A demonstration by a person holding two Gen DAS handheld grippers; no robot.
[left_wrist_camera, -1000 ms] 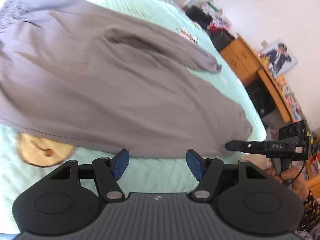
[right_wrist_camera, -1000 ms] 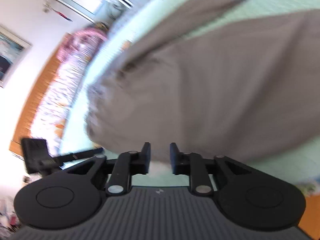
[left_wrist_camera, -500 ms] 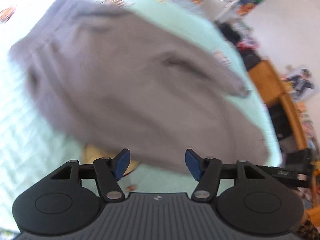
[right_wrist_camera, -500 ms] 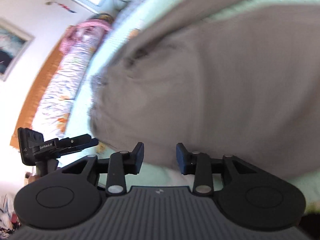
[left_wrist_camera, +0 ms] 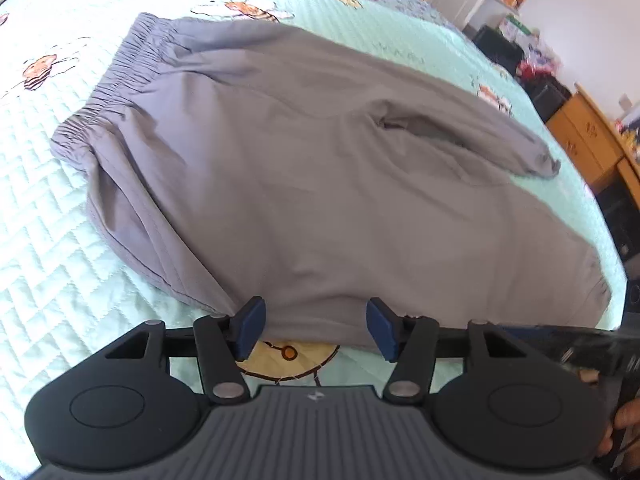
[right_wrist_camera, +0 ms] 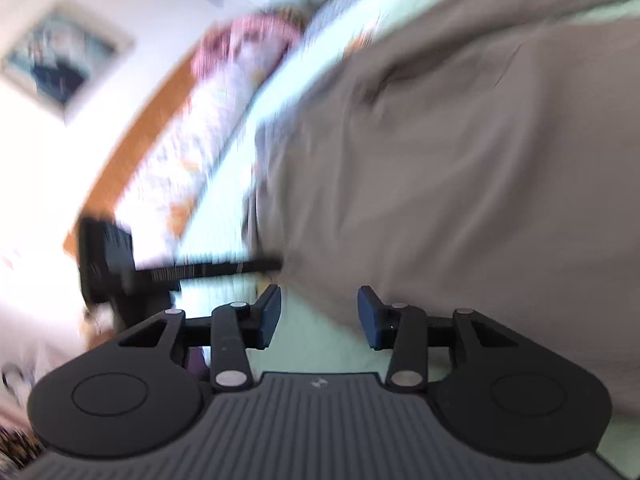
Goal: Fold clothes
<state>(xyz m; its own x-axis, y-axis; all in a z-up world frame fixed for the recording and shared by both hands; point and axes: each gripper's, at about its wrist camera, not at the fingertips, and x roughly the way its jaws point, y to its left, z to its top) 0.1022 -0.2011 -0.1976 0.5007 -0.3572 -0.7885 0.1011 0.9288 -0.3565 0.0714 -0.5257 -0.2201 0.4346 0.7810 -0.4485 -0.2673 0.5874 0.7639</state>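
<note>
Grey trousers (left_wrist_camera: 304, 168) lie folded lengthwise on a mint quilted bedspread (left_wrist_camera: 52, 264), elastic waistband (left_wrist_camera: 116, 84) at the left, leg cuffs at the right. My left gripper (left_wrist_camera: 316, 328) is open and empty at the trousers' near edge. The right wrist view is blurred; my right gripper (right_wrist_camera: 318, 316) is open and empty just off the edge of the grey trousers (right_wrist_camera: 460, 168). The left gripper shows there as a black bar (right_wrist_camera: 208, 270) at the cloth's corner.
The bedspread has bee prints (left_wrist_camera: 40, 72). Wooden furniture (left_wrist_camera: 588, 140) and dark bags (left_wrist_camera: 500, 48) stand beyond the bed at the right. A headboard and rolled patterned bedding (right_wrist_camera: 224, 92) lie along the bed's far side in the right wrist view.
My right gripper has opened from nearly shut and let go of the cloth. My left gripper has swung left along the trousers, so the waistband is now in view. Its jaws stayed open.
</note>
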